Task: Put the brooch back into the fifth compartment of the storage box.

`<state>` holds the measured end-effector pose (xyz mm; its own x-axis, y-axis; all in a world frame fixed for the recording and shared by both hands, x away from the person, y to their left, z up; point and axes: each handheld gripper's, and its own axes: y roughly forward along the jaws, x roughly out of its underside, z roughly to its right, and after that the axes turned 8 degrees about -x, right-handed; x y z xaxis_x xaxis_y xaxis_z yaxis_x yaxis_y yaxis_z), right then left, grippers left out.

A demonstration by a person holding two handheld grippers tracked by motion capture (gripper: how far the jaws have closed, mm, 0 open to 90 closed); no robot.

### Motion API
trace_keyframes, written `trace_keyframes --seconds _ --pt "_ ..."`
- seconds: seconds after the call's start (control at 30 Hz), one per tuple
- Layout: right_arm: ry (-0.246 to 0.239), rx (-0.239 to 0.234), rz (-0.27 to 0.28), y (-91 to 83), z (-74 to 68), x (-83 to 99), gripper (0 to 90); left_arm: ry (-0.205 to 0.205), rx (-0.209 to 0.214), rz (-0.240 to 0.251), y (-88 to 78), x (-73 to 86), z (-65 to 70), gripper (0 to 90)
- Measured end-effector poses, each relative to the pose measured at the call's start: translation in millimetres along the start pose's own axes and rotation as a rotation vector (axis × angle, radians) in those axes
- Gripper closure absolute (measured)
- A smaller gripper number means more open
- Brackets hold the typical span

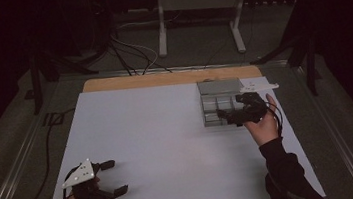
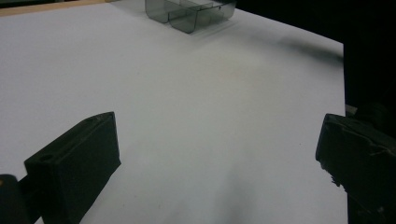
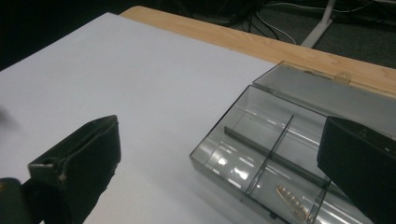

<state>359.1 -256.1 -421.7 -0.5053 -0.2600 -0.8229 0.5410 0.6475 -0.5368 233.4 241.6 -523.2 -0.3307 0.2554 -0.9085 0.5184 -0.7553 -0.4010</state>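
Open-jawed right gripper (image 1: 228, 117) hovers over compartment box (image 3: 261, 154) on sheet (image 1: 160, 146).

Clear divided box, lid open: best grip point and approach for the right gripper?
Take the clear box by its near outer wall, coming from above with one jaw inside the compartment and one outside. The wall is thin, straight and upright, and the lid lies folded back flat, so the top is free. Probably avoid the compartment holding the small gold piece. The right gripper is open.
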Motion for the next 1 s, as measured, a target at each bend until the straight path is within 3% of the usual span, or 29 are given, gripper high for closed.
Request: trace_keyframes --seconds 0.2,0.23,0.4,0.77,1.0 --pt "-0.015 -0.037 0.01 -7.0 -9.0 7.5 0.0 -0.002 0.001 0.004 0.6 -0.6 0.4 1.1" --pt "-0.016 -0.062 0.007 -9.6 -13.8 13.8 0.0 0.004 0.002 -0.001 0.6 -0.2 0.6 1.1" --pt "-0.022 -0.072 0.008 -11.9 -20.7 24.7 0.0 -0.002 0.002 0.005 -0.4 -0.3 0.1 1.2" --pt "-0.022 -0.13 -0.037 -9.5 -31.1 63.3 0.0 0.003 0.004 0.0 0.4 -0.7 1.2 1.2" --pt "-0.066 -0.162 -0.063 -8.2 -40.1 93.3 0.0 0.006 0.005 0.001 -0.1 -1.0 1.7 1.2"
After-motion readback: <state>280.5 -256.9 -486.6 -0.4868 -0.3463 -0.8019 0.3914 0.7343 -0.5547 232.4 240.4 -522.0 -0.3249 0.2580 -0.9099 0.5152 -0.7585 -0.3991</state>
